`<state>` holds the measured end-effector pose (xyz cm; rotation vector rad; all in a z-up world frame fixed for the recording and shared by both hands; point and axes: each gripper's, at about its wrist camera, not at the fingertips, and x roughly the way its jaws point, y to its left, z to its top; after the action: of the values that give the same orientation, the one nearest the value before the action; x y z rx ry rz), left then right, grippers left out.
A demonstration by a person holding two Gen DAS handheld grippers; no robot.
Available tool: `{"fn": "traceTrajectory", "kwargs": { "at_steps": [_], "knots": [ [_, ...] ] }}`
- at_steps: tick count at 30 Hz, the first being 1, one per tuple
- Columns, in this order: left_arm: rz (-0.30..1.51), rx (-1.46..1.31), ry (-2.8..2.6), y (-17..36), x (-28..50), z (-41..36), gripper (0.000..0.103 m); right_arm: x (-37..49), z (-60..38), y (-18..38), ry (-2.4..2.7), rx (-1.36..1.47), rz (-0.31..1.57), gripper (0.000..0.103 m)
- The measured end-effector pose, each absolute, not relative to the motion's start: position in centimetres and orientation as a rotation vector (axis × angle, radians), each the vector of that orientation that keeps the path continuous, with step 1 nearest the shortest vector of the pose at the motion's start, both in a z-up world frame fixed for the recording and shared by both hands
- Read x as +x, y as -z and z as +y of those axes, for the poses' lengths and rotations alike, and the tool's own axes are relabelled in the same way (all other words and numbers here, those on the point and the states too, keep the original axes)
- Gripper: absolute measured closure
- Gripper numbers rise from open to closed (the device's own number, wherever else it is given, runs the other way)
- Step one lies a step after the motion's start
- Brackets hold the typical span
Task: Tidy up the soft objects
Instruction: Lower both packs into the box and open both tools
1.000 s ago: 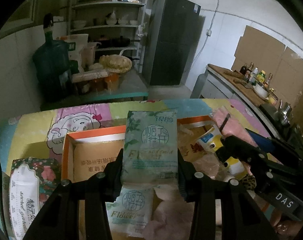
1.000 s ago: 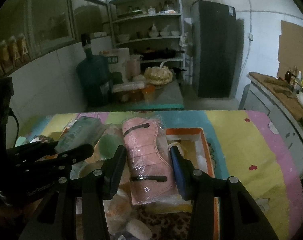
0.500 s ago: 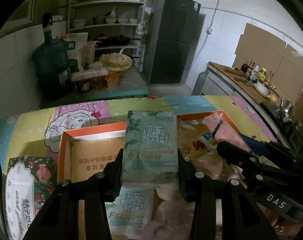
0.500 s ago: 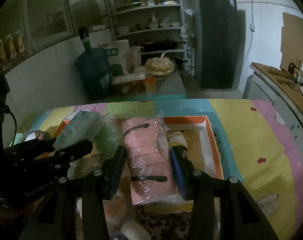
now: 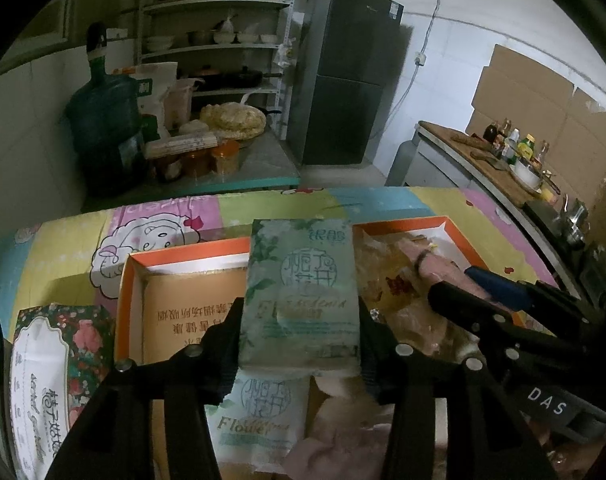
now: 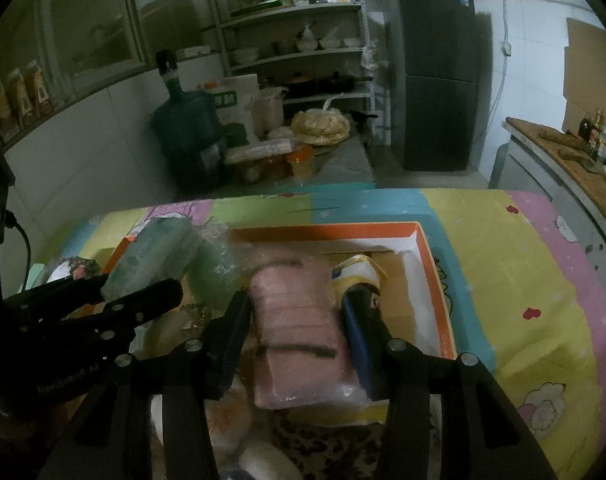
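Over a crowded orange box [image 5: 123, 292], both grippers' fingers, just easing, hold green tissues [image 5: 301, 300] and pink masks [image 6: 299, 328].

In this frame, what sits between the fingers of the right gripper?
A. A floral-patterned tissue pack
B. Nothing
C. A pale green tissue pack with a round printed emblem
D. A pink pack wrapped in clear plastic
D: in the right wrist view the right gripper has the pink pack between its fingers, over the orange box; the green tissue pack is in the left gripper.
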<state>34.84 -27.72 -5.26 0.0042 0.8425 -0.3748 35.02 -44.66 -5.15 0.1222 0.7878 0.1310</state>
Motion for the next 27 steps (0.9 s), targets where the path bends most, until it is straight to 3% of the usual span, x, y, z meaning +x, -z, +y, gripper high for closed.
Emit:
{"fn": "traceTrajectory", "kwargs": {
  "at_steps": [4,13,27],
  "knots": [
    [0.833,0.005,0.373,5.3,34.6,-27.6,0.041,34.9,-44.5,5.2,-0.138,0.131,0.783,0.045],
    [0.803,0.015,0.361,4.7,34.0,-27.2,0.033,34.3,-44.4,4.9,-0.135,0.141,0.763,0.045],
    [0.739,0.019,0.345,3.0,31.9,-26.6,0.033,32.2,-44.7,3.7,-0.109,0.151,0.715,0.045]
  ]
}}
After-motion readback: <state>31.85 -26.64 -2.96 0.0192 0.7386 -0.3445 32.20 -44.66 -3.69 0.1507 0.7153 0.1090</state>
